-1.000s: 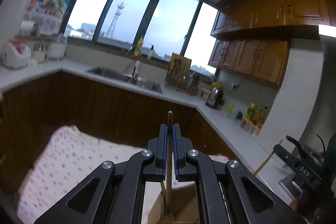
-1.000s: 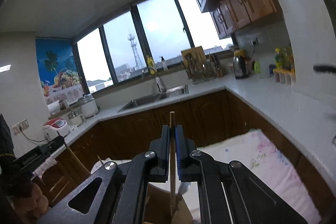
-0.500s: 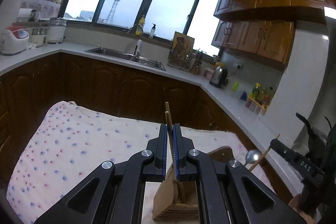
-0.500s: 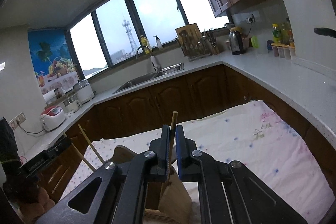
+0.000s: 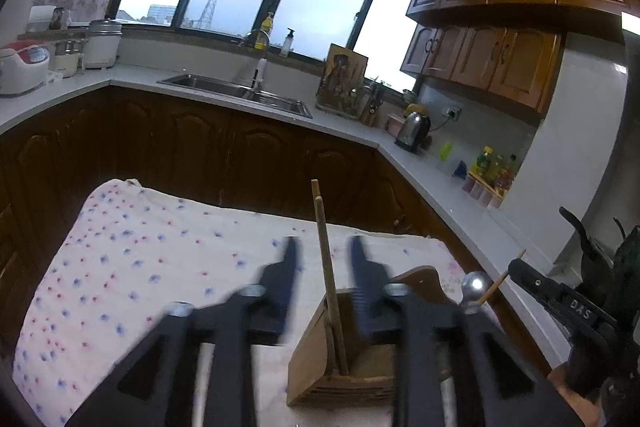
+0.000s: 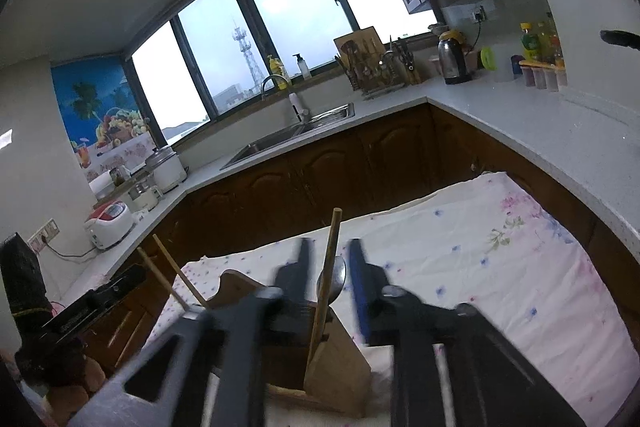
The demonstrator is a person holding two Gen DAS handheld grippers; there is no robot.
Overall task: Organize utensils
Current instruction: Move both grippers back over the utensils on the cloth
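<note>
Fingers [image 5: 362, 267] of both grippers, clenched on a chopstick [image 5: 329, 271] apiece a second earlier, were opening, releasing both into the wooden holder [image 5: 316, 359] on the desk, so that placement looked finished.

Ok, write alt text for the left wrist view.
The left gripper fingers are opening around a wooden chopstick standing in a wooden utensil holder on a floral tablecloth. Behind are a kitchen counter, sink and windows.

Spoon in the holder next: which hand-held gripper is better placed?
Right, probably. Both sets of jaws are opening around a chopstick; the spoon sits just behind the gap of the right hand-held gripper, but off to the side of the left hand-held gripper.
</note>
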